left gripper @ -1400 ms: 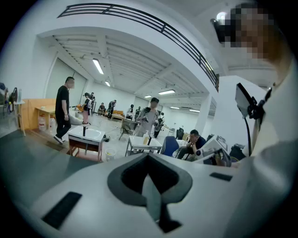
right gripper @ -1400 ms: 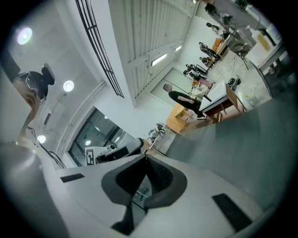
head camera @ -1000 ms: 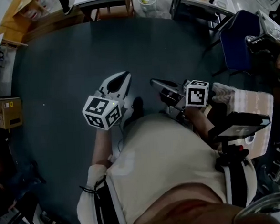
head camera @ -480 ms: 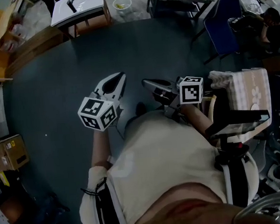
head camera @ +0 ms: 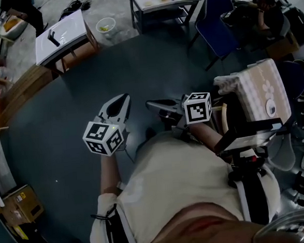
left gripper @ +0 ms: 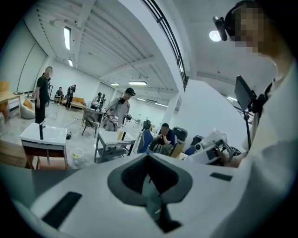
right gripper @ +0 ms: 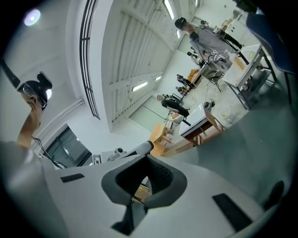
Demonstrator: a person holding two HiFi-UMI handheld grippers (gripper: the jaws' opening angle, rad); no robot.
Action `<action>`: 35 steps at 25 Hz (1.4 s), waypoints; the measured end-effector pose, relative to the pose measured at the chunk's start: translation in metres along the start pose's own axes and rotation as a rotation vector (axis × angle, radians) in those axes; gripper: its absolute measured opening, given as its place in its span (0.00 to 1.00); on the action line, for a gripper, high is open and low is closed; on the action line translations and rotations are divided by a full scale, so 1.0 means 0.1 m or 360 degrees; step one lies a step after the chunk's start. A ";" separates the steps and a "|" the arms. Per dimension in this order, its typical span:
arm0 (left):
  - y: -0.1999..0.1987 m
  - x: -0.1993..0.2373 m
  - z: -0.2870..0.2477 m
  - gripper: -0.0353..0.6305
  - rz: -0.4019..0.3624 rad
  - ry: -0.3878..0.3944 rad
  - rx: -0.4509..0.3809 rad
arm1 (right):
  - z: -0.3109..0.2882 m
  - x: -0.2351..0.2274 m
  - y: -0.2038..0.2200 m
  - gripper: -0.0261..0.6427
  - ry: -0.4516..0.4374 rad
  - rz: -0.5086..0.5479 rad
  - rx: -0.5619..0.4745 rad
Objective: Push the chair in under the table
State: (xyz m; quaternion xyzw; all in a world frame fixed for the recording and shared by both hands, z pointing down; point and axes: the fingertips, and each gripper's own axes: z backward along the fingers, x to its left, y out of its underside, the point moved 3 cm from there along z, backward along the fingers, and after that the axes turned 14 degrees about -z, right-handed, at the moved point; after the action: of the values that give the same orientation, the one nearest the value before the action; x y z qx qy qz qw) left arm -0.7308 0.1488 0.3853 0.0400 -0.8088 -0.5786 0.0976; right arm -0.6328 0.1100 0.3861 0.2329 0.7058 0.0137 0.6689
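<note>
The left gripper and right gripper are hovering over the dark floor, jaws pressing together on nothing. The blue chair is standing well apart from them, beside a table.

Matt white plastic left gripper and right gripper. Ahead of them, matt dark grey floor covering; right of them, beige quilted cloth chair cover.

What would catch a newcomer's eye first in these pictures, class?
The left tool and right tool, both shut, are held out mid-frame over the dark floor. Right of them stands a beige-covered chair; a blue chair sits top right.
</note>
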 end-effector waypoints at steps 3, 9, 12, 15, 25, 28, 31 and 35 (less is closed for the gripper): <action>-0.03 0.02 -0.15 0.06 -0.0012 0.0005 0.0035 | 0.03 -0.08 -0.12 0.06 -0.0019 -0.0025 -0.0016; -0.18 0.01 -0.58 0.06 -0.0069 0.0006 0.0132 | 0.12 -0.22 -0.49 0.06 -0.0087 -0.0063 -0.0002; -0.30 0.05 -0.97 0.06 -0.0096 0.0038 0.0184 | 0.25 -0.35 -0.81 0.06 -0.0107 -0.0092 -0.0019; -0.44 0.04 -1.34 0.06 -0.0135 0.0084 0.0223 | 0.43 -0.51 -1.12 0.06 -0.0104 -0.0136 -0.0103; -0.95 -0.20 -2.61 0.06 -0.0305 0.0264 0.0270 | 1.30 -0.87 -2.06 0.06 -0.0076 -0.0120 -0.0377; -1.11 -0.25 -2.92 0.06 -0.0309 0.0301 0.0213 | 1.54 -1.00 -2.28 0.06 -0.0025 -0.0113 -0.0453; -1.19 -0.26 -3.15 0.06 -0.0325 0.0362 0.0205 | 1.69 -1.06 -2.42 0.06 0.0004 -0.0113 -0.0523; -1.21 -0.25 -3.51 0.06 -0.0333 0.0493 0.0220 | 1.92 -1.19 -2.59 0.06 0.0085 -0.0132 -0.0673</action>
State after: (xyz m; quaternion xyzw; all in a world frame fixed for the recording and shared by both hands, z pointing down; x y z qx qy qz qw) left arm -0.6403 -0.2121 0.3775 0.2189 -0.8134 -0.5155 0.1572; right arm -0.5315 -0.2182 0.3917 0.0577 0.7136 0.1401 0.6840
